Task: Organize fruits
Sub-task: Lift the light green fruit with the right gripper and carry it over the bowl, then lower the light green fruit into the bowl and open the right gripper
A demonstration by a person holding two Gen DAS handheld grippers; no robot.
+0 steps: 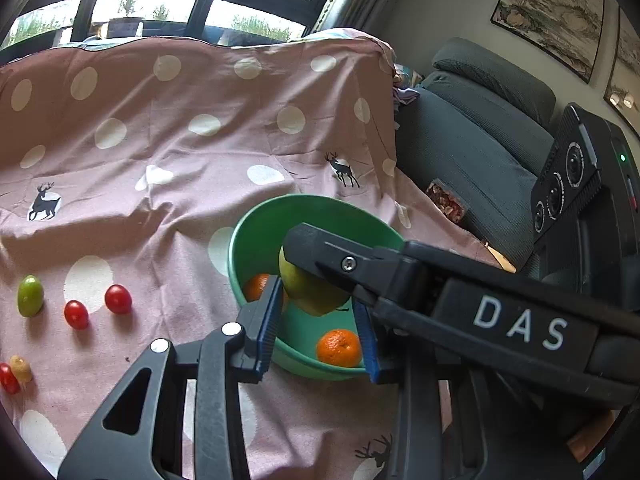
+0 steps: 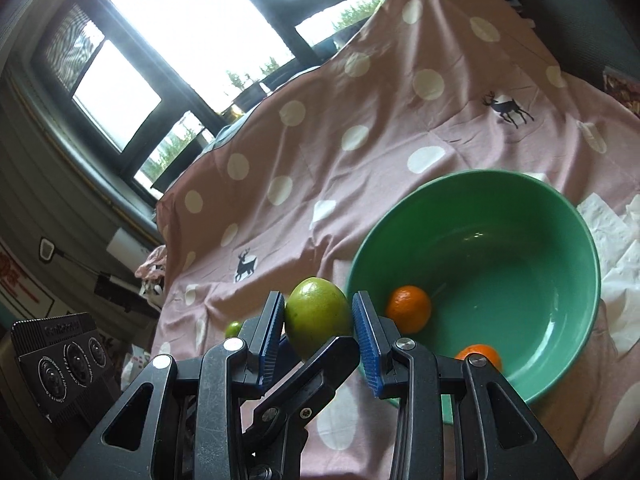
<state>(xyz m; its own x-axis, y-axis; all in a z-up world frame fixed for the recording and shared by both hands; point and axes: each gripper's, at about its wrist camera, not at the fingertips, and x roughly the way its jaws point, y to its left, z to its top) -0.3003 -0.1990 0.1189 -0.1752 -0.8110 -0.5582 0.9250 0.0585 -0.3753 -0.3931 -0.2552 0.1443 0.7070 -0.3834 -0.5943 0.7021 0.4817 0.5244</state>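
Note:
A large green fruit (image 1: pixel 308 292) hangs just over the near rim of a green bowl (image 1: pixel 256 224). My left gripper (image 1: pixel 317 294) has its blue pads against the fruit's two sides. One black finger (image 1: pixel 320 248) of the right gripper crosses over the top of the fruit. In the right wrist view the same fruit (image 2: pixel 316 312) sits pressed between the pads of my right gripper (image 2: pixel 319 296), left of the bowl (image 2: pixel 576 320). A left-gripper finger (image 2: pixel 312 376) lies under it. Two oranges (image 1: pixel 339 347) (image 1: pixel 256 286) lie in the bowl.
On the pink dotted cloth (image 1: pixel 180 160) to the left lie a small green fruit (image 1: pixel 30 295), two red tomatoes (image 1: pixel 118 299) (image 1: pixel 76 314), plus a red and a yellow one at the edge (image 1: pixel 16 372). A grey sofa (image 1: pixel 480 140) stands right; white tissue (image 2: pixel 616 248) lies beside the bowl.

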